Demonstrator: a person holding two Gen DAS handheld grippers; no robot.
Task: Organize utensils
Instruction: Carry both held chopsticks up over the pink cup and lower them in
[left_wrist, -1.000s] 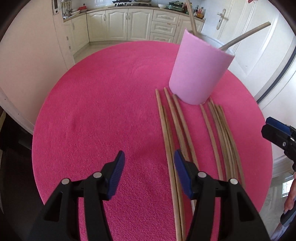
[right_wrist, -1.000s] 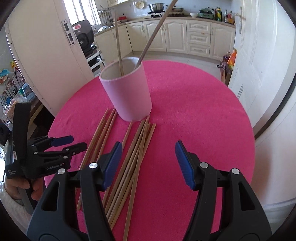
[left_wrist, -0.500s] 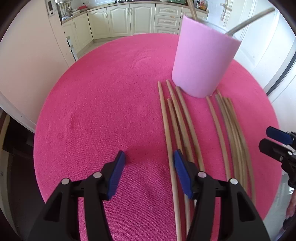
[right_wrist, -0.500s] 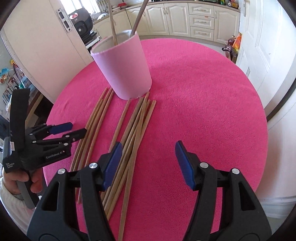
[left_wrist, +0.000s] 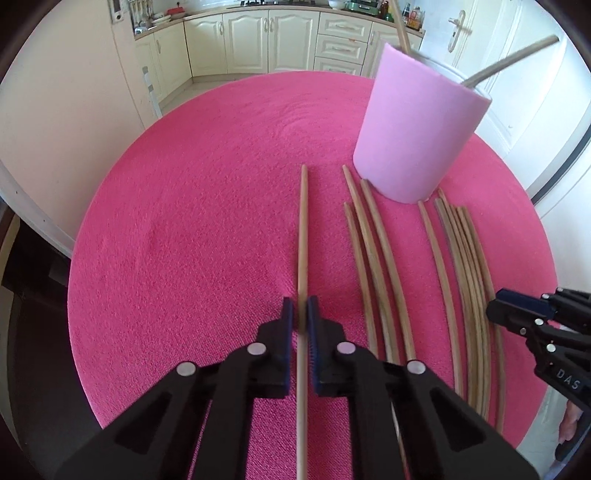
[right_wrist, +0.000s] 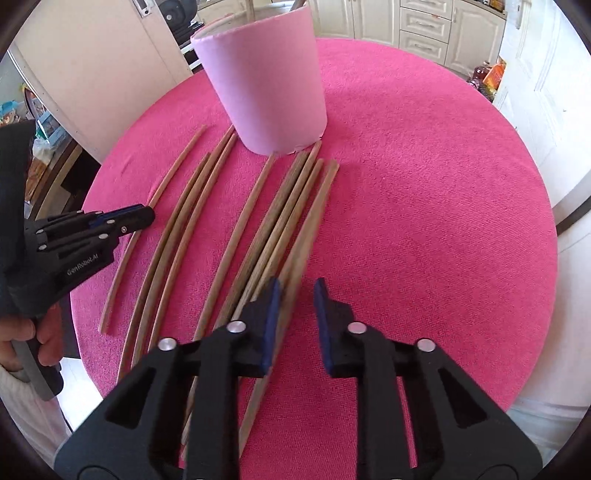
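My left gripper (left_wrist: 300, 308) is shut on a wooden chopstick (left_wrist: 303, 240) that lies on the pink tablecloth (left_wrist: 207, 221), apart from the others. Several loose chopsticks (left_wrist: 380, 258) lie to its right, below the pink cup (left_wrist: 413, 133), which holds two sticks (left_wrist: 509, 61). My right gripper (right_wrist: 295, 291) is low over the right-hand bundle and its jaws are closing. The outermost chopstick (right_wrist: 314, 218) runs between them, and a gap still shows at the right pad. The cup (right_wrist: 269, 85) stands just behind the bundle. The left gripper (right_wrist: 122, 221) appears at the left of the right wrist view.
The round table's edge (right_wrist: 546, 206) curves close on the right, with a white door beyond it. Kitchen cabinets (left_wrist: 288, 40) line the back wall. A person's hand (right_wrist: 22, 332) holds the left gripper's handle. The right gripper (left_wrist: 517, 314) shows at the right of the left wrist view.
The left jaws have closed on the leftmost chopstick, which now lies farther from its neighbours. The right gripper has sunk toward the right bundle and its jaws have narrowed a lot.
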